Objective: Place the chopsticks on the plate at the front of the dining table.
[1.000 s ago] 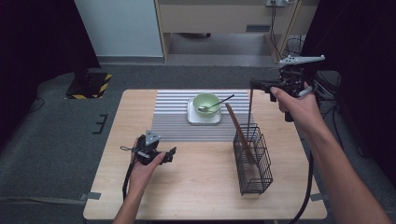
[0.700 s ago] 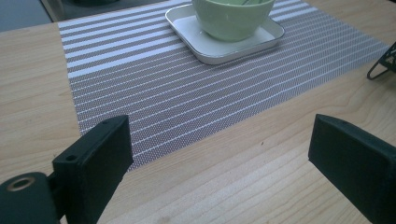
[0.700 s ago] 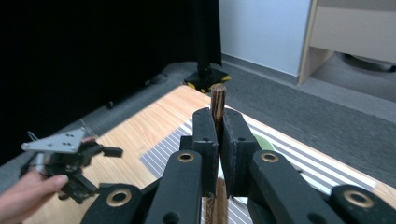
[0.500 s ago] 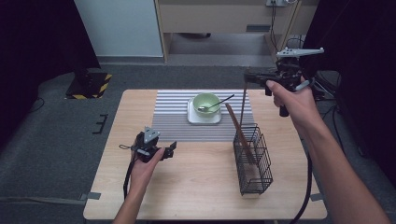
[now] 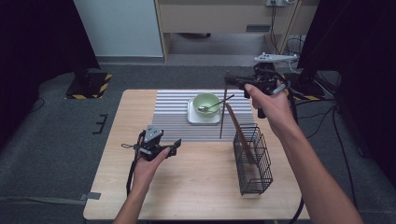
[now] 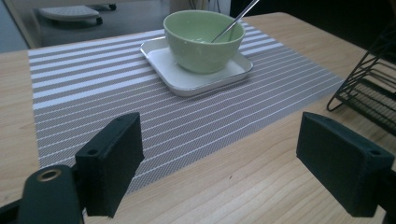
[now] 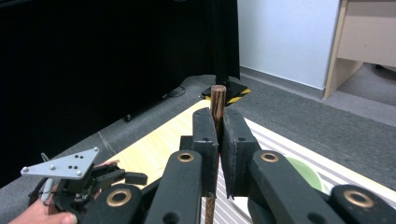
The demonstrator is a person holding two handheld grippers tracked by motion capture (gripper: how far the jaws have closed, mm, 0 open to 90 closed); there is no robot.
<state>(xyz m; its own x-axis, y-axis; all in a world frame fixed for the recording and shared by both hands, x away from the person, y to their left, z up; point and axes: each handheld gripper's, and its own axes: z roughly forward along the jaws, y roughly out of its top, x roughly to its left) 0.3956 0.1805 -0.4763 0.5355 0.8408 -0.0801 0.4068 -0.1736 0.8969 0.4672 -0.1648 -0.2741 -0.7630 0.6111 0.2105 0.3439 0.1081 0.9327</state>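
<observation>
My right gripper is raised above the back right of the table, shut on the top of a thin dark wooden stick that hangs straight down over the striped mat. In the right gripper view the stick pokes up between the closed jaws of this gripper. My left gripper rests low near the table's middle, open and holding nothing. Its view has that gripper facing a green bowl with a metal spoon on a white square plate.
A black wire basket stands at the right, with a brown wooden utensil leaning in it. The bowl and plate sit at the back of the mat. Bare wood lies along the front edge.
My right gripper has carried the stick left, away from the basket, and it now hangs over the mat beside the bowl. The left gripper has stayed put.
</observation>
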